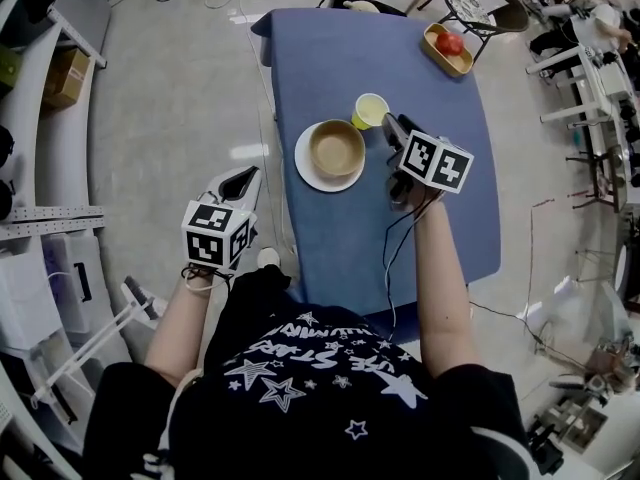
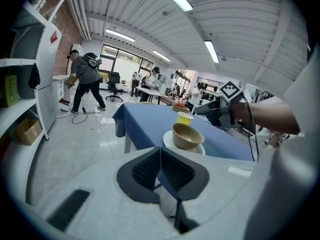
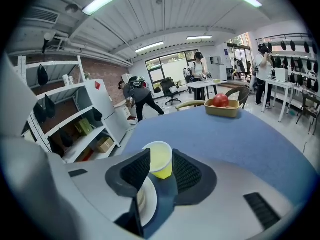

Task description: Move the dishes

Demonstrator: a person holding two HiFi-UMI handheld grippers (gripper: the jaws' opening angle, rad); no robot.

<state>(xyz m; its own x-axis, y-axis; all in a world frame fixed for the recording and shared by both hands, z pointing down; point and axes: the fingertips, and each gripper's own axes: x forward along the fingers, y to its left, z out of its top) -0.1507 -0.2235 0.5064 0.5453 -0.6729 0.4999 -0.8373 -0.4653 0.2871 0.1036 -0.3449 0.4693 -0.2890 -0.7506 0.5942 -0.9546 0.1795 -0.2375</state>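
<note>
A tan bowl [image 1: 336, 147] rests on a white plate [image 1: 309, 172] in the middle of the blue table [image 1: 330, 58]. A small yellow cup [image 1: 371, 109] stands just behind and right of them. My right gripper [image 1: 393, 126] is open right beside the cup. In the right gripper view the cup [image 3: 160, 158] shows in the gap of the right gripper [image 3: 161, 176], and the plate's rim [image 3: 148, 202] shows below it. My left gripper [image 1: 243, 179] hangs off the table's left side over the floor. It [image 2: 160, 153] is shut and empty, facing the bowl [image 2: 187, 135].
A yellow tray with a red apple [image 1: 449, 43] sits at the table's far right corner. Chairs [image 1: 480, 6] stand behind the table. Shelving [image 1: 40, 118] lines the left wall. A cable [image 1: 395, 238] runs from my right gripper across the table. People work further back in the room.
</note>
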